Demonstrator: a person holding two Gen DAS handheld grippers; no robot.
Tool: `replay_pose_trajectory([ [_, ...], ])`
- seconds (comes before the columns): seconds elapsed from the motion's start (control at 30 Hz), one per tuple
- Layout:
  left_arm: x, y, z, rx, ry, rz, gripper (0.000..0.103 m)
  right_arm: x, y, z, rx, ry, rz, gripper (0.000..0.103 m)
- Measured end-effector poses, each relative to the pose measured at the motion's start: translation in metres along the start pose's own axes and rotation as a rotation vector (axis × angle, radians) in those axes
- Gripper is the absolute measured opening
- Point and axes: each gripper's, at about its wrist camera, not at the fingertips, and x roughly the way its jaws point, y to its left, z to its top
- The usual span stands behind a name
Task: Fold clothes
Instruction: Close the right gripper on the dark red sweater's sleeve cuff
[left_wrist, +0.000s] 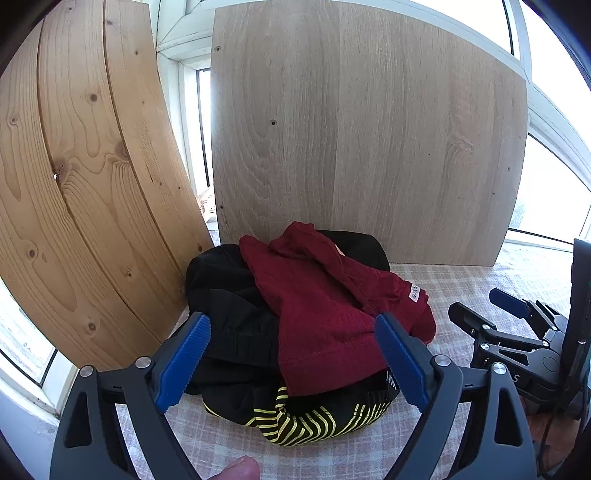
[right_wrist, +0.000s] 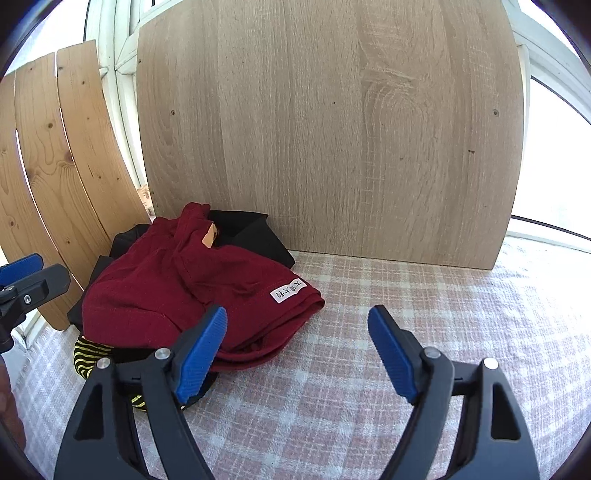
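Clothes heap: maroon shirt (left_wrist: 325, 314) on top, ahead of the left gripper (left_wrist: 291, 358), jaws wide, nothing held; black garments (left_wrist: 229, 295) and a black-and-yellow striped piece (left_wrist: 314, 421) lie mostly buried beneath. Right gripper (right_wrist: 297, 354), jaws wide and empty, stands over the checked cloth (right_wrist: 369, 387), heap to its left. Shirt's white label (right_wrist: 287, 291) is too small to read.

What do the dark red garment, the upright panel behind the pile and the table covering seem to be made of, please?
Dark red garment: matte knit fabric, probably cotton or a blend; fine ribbed texture, soft folds, stitched hem, sewn white label.
Upright panel: likely wood-effect laminate board; flat, even printed grain, small drilled holes.
Table covering: woven, slightly fuzzy cloth in a pink and white check.
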Motion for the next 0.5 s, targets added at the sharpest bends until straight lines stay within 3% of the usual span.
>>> replay_pose_trajectory([
  [0.17,0.005,-0.002,-0.006,0.011,0.027,-0.042,0.091,0.017,0.012,-0.013,-0.065,0.116,0.078,0.081],
  [0.33,0.021,-0.006,-0.016,0.018,0.089,-0.076,0.091,0.022,0.018,-0.032,-0.09,0.172,0.12,0.081],
  [0.5,0.034,-0.004,-0.021,-0.021,0.136,-0.087,0.091,0.029,-0.007,-0.031,0.125,0.19,0.23,0.081],
])
